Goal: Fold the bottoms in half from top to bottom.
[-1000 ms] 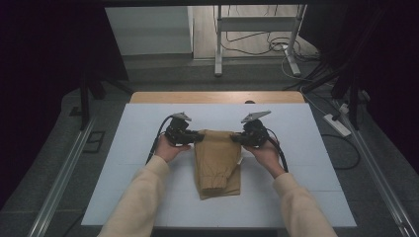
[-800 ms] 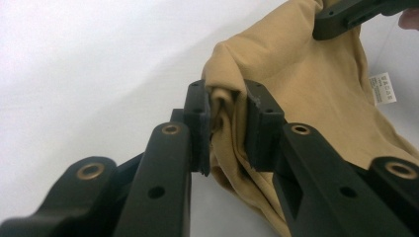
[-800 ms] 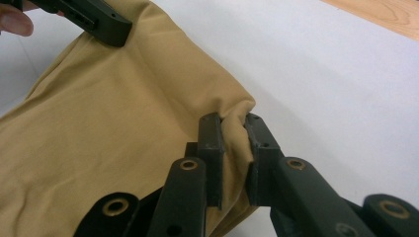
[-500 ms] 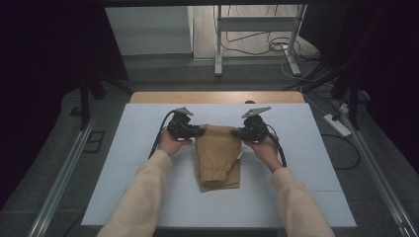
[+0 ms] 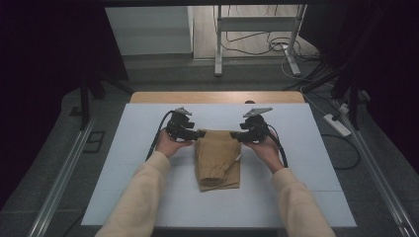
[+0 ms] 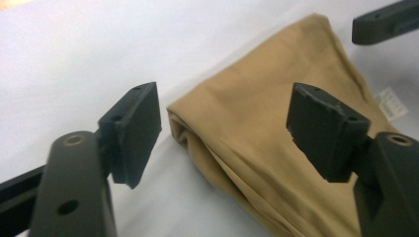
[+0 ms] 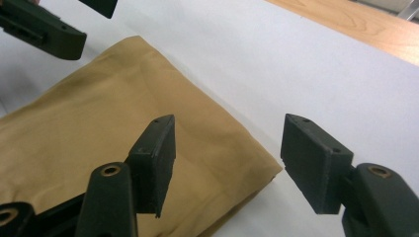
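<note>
Now 2 grippers, left [image 5: 199, 133] and right [image 5: 235, 135], flank 1 folded tan garment [image 5: 218, 158].

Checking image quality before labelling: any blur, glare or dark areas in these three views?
High view: the white table is evenly lit, surroundings fall to near black, the tan folded garment is fairly sharp. Left gripper view: near jaws soft, white surface washed out, garment reasonably clear. Right gripper view: garment weave is visible, jaws slightly soft, no hard glare, wooden edge at top right.
</note>
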Action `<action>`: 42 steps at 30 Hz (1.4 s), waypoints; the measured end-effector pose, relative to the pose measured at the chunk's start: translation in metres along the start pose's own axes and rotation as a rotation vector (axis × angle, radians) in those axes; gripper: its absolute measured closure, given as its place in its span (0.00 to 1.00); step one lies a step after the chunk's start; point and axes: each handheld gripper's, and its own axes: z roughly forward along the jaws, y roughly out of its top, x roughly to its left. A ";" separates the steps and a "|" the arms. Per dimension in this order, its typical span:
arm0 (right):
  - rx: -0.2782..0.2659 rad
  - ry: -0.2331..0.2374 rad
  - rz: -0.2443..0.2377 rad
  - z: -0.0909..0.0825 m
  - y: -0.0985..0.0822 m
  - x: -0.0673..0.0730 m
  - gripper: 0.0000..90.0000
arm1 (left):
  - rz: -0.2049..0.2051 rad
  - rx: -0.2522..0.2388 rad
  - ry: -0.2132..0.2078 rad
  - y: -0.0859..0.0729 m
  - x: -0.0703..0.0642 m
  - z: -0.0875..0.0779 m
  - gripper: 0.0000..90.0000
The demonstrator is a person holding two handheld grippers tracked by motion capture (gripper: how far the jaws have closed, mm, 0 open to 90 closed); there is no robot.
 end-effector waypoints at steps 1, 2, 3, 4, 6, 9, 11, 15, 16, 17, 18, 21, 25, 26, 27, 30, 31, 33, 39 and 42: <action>0.006 0.006 -0.001 0.000 0.000 0.000 0.43 | 0.002 0.001 -0.004 -0.001 -0.001 -0.001 0.32; 0.010 0.013 -0.004 -0.001 -0.001 0.000 0.43 | 0.004 0.000 -0.008 -0.003 -0.002 -0.002 0.32; 0.015 0.020 -0.004 -0.001 -0.001 0.001 0.43 | 0.002 -0.004 -0.013 -0.005 -0.003 -0.003 0.32; 0.020 0.030 -0.003 -0.002 -0.002 0.002 0.43 | 0.004 -0.004 -0.018 -0.007 -0.003 -0.004 0.32; 0.023 0.043 -0.008 -0.003 -0.003 0.004 0.43 | 0.012 -0.001 -0.022 -0.011 -0.005 -0.006 0.32; 0.027 0.062 -0.014 -0.007 -0.007 0.007 0.43 | 0.016 -0.005 -0.028 -0.018 -0.009 -0.010 0.33; 0.022 0.076 -0.014 -0.011 -0.010 0.009 0.44 | 0.025 -0.001 -0.029 -0.023 -0.012 -0.014 0.33; 0.020 0.097 -0.023 -0.018 -0.019 0.014 0.44 | 0.033 -0.010 -0.038 -0.035 -0.019 -0.022 0.34; 0.019 0.100 -0.026 -0.020 -0.022 0.016 0.44 | 0.034 -0.011 -0.040 -0.038 -0.020 -0.023 0.34; 0.020 0.104 -0.031 -0.022 -0.024 0.017 0.44 | 0.034 -0.011 -0.042 -0.041 -0.022 -0.025 0.34; 0.022 0.105 -0.038 -0.024 -0.026 0.019 0.44 | 0.036 -0.012 -0.042 -0.044 -0.024 -0.026 0.34; 0.030 0.107 -0.047 -0.027 -0.033 0.022 0.44 | 0.038 -0.013 -0.046 -0.051 -0.030 -0.028 0.35; 0.032 0.114 -0.054 -0.032 -0.041 0.025 0.44 | 0.045 -0.009 -0.052 -0.059 -0.034 -0.030 0.35; 0.035 0.118 -0.057 -0.033 -0.042 0.026 0.44 | 0.045 -0.010 -0.052 -0.061 -0.035 -0.032 0.35; 0.033 0.120 -0.056 -0.035 -0.044 0.028 0.44 | 0.047 -0.010 -0.053 -0.063 -0.036 -0.033 0.35; 0.027 0.130 -0.060 -0.038 -0.049 0.031 0.44 | 0.053 -0.011 -0.053 -0.069 -0.041 -0.036 0.35; 0.027 0.131 -0.065 -0.039 -0.051 0.033 0.44 | 0.056 -0.008 -0.054 -0.071 -0.042 -0.037 0.35; 0.028 0.141 -0.070 -0.041 -0.054 0.035 0.44 | 0.057 -0.007 -0.054 -0.076 -0.044 -0.039 0.35; 0.039 0.149 -0.070 -0.048 -0.061 0.040 0.44 | 0.048 -0.004 -0.055 -0.086 -0.046 -0.044 0.35; 0.046 0.152 -0.077 -0.051 -0.065 0.041 0.43 | 0.048 0.004 -0.060 -0.092 -0.048 -0.047 0.35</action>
